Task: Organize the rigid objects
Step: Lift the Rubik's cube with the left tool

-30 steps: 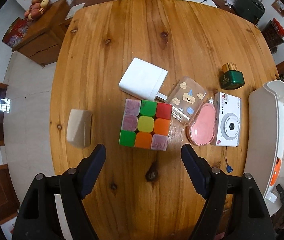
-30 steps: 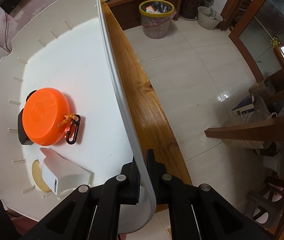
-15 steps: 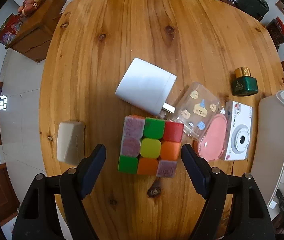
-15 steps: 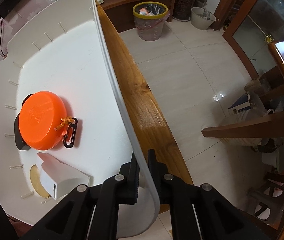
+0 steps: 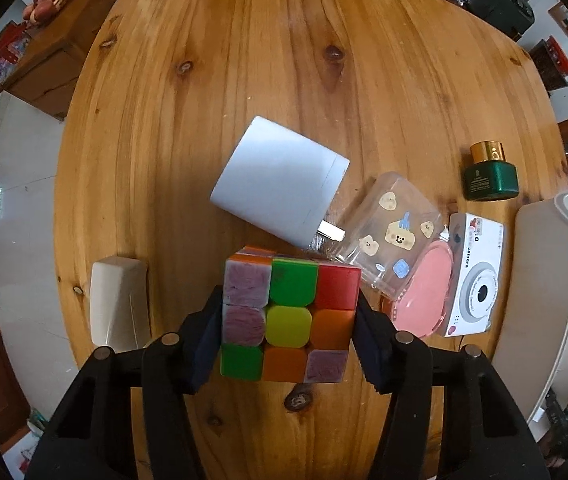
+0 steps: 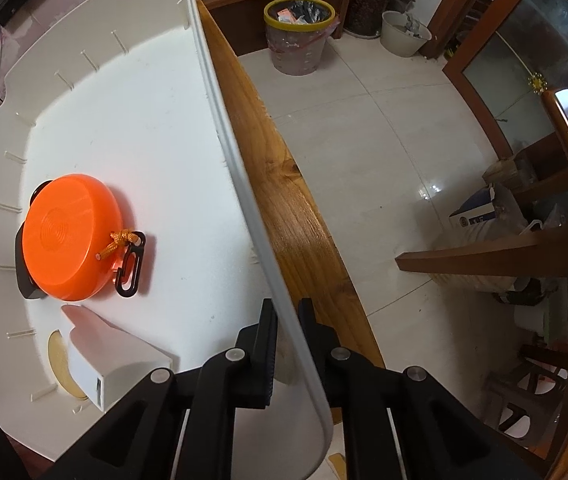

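Observation:
In the left wrist view my left gripper (image 5: 287, 328) is shut on a multicoloured puzzle cube (image 5: 289, 314), one finger on each side of it, on the round wooden table (image 5: 244, 92). Beyond the cube lie a white charger block (image 5: 280, 182), a clear sticker case (image 5: 392, 232), a pink round case (image 5: 424, 292) and a white toy camera (image 5: 476, 276). In the right wrist view my right gripper (image 6: 287, 336) is shut on the right wall of the white tray (image 6: 220, 120). The tray holds an orange round tape measure (image 6: 70, 238) and a white box (image 6: 112, 360).
A beige block (image 5: 118, 304) lies left of the cube. A green jar with a gold cap (image 5: 490, 178) stands at the right, near the white tray's edge (image 5: 544, 300). A bin (image 6: 300, 32) and chairs stand on the tiled floor beside the table.
My left gripper moved forward over the cube and closed its fingers on it. My right gripper keeps its hold on the tray wall, and the tray has shifted only slightly.

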